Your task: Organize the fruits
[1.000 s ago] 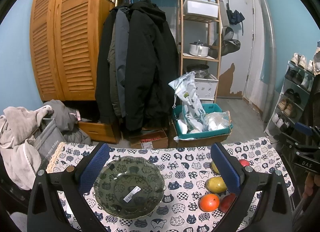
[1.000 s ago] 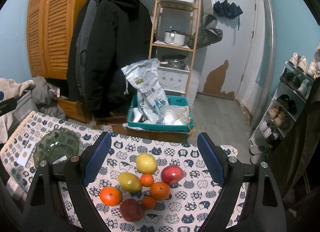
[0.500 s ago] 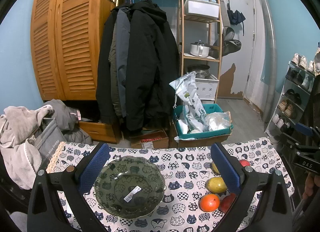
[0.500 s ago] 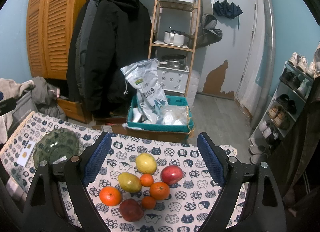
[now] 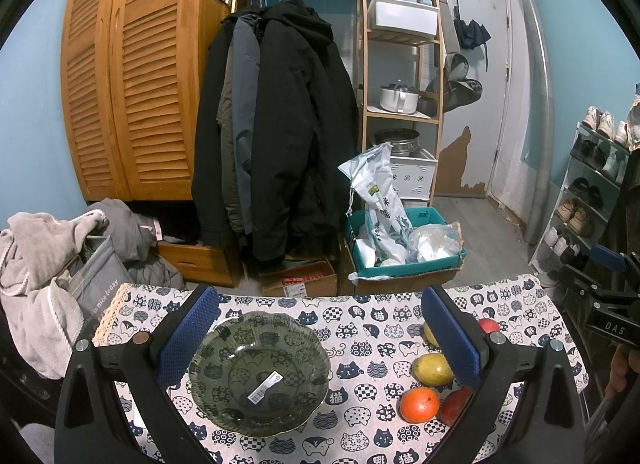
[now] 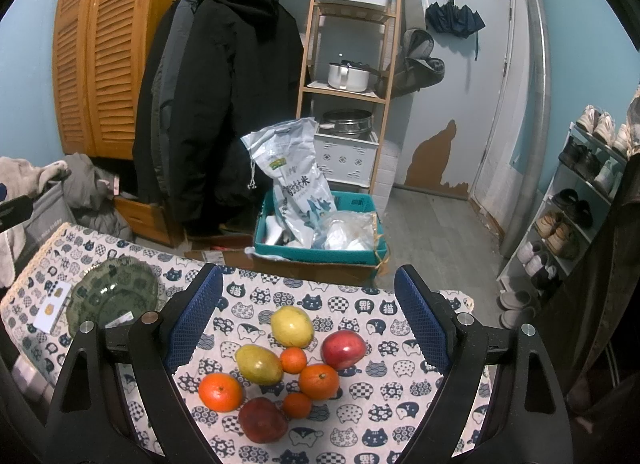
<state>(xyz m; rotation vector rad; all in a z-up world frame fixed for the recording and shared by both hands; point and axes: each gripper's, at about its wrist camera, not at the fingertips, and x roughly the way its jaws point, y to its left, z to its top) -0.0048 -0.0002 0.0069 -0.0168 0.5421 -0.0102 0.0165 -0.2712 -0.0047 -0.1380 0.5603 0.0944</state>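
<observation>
A green glass bowl (image 5: 259, 373) with a sticker inside rests on the cat-print tablecloth (image 5: 360, 328), between the fingers of my open left gripper (image 5: 316, 328). To its right lie a yellow-green mango (image 5: 433, 369), an orange (image 5: 419, 405) and a red fruit (image 5: 454, 406). In the right wrist view my open right gripper (image 6: 307, 306) hovers over a cluster of fruit: a yellow lemon (image 6: 292, 326), a mango (image 6: 259, 364), a red apple (image 6: 344, 349), several oranges (image 6: 319, 381) and a dark red fruit (image 6: 263, 419). The bowl (image 6: 112, 296) sits far left there.
A small card (image 6: 52, 310) lies by the bowl at the table's left edge. Beyond the table stand a teal box with bags (image 6: 320, 232), hanging coats (image 6: 224, 96), a wooden shelf rack (image 6: 348, 76) and a shoe rack (image 6: 576, 200). Clothes pile (image 5: 44, 260) at left.
</observation>
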